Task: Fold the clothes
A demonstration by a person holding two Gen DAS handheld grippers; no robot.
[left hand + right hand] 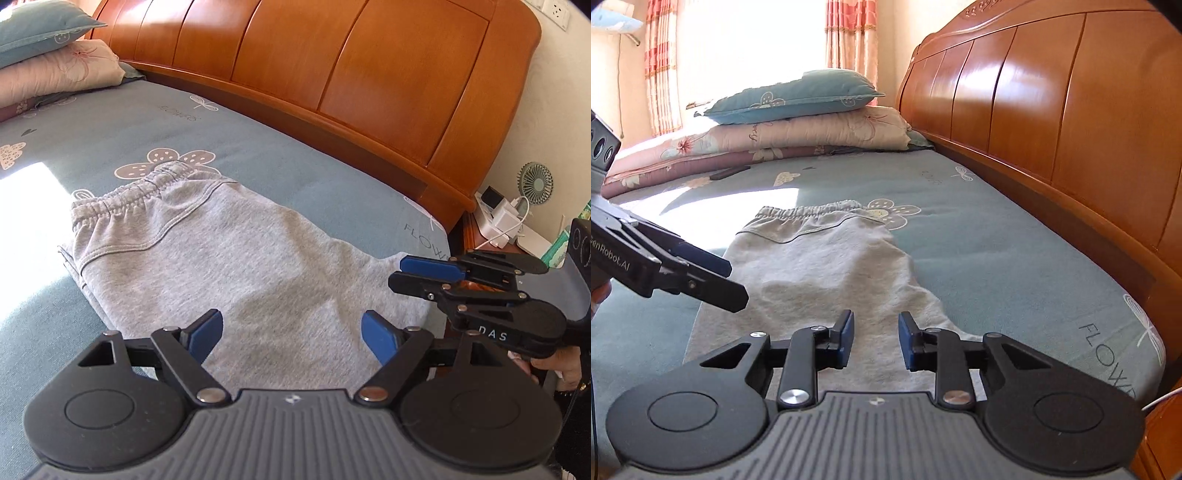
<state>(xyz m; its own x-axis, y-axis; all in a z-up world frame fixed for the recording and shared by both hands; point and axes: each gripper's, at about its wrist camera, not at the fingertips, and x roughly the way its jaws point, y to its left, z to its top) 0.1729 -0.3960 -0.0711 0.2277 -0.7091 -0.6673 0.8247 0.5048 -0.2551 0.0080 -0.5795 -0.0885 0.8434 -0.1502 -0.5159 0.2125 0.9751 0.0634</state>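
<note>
Grey sweatpants [221, 258] lie flat on the blue flowered bed sheet [277, 155], with the elastic waistband [133, 195] at the far end. My left gripper [293, 338] hovers over the near part of the cloth, jaws wide open with nothing between them. My right gripper [397, 273] hangs at the right edge of the pants, held by a hand. In the right wrist view the sweatpants [827, 266] stretch away from my right gripper [876, 341]. Its blue pads [846, 339] stand a narrow gap apart, gripping nothing. The left gripper [735, 282] reaches in from the left above the cloth.
An orange wooden headboard [332, 74] runs along the bed's far side. Stacked pillows and quilts [798, 122] lie at the bed's end, with a dark flat object [729, 172] near them. A bedside table with a small fan [535, 182] and white chargers [498, 218] stands to the right.
</note>
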